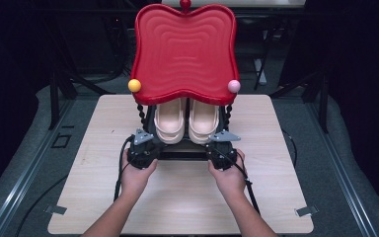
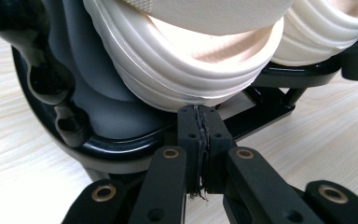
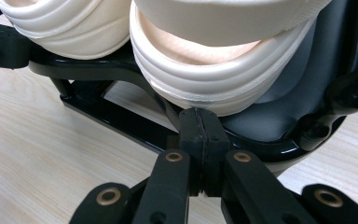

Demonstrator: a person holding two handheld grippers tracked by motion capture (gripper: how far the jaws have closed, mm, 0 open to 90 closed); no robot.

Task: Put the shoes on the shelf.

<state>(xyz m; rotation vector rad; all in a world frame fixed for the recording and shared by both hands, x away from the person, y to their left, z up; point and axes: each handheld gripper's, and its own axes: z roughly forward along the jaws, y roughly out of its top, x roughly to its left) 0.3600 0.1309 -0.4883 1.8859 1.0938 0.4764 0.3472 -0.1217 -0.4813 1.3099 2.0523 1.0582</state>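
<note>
table (image 1: 187, 197) | red tray-topped rack (image 1: 184, 47) at centre | cream slippers (image 1: 186, 121) on black lower shelf (image 2: 121, 144), toes toward the person, long axes front-to-back | left tongs (image 2: 199, 116), right tongs (image 3: 200, 119) pressed shut, empty, just below the toes, equally near

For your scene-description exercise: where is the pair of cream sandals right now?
In the high view, the cream sandals sit side by side on a black rack, under the red tray, just beyond both grippers.

left claw (image 2: 200, 116) jaws pressed together; right claw (image 3: 199, 116) likewise; forearms extended forward
</note>
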